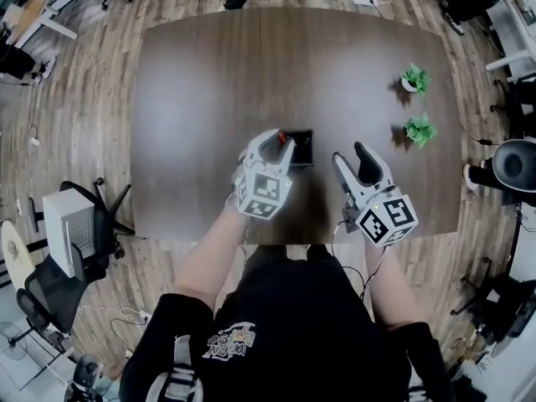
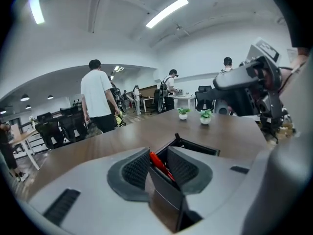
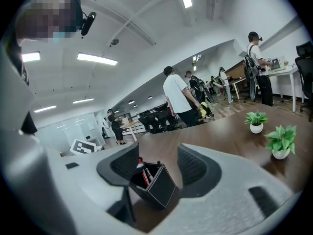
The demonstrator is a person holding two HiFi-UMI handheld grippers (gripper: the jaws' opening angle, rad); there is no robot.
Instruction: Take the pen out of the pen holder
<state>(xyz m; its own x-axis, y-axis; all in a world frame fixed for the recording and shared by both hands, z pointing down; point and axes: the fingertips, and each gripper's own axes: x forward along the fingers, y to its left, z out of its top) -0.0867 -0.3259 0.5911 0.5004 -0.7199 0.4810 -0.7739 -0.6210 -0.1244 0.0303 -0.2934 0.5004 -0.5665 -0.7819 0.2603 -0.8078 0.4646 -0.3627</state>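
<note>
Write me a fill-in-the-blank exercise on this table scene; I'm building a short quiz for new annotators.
Between the jaws of the left gripper lies a pen whose colour is ___.
The square pen holder on the table has the colour ___.
The number of potted plants standing on the table is ___.
Missing words: red; black; two.

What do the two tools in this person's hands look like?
The left gripper and right gripper are light grey plastic, each with two curved jaws lined with dark ribbed pads and a white cube of black square markers at the back. Thin cables hang beneath. The person wears a black top.
</note>
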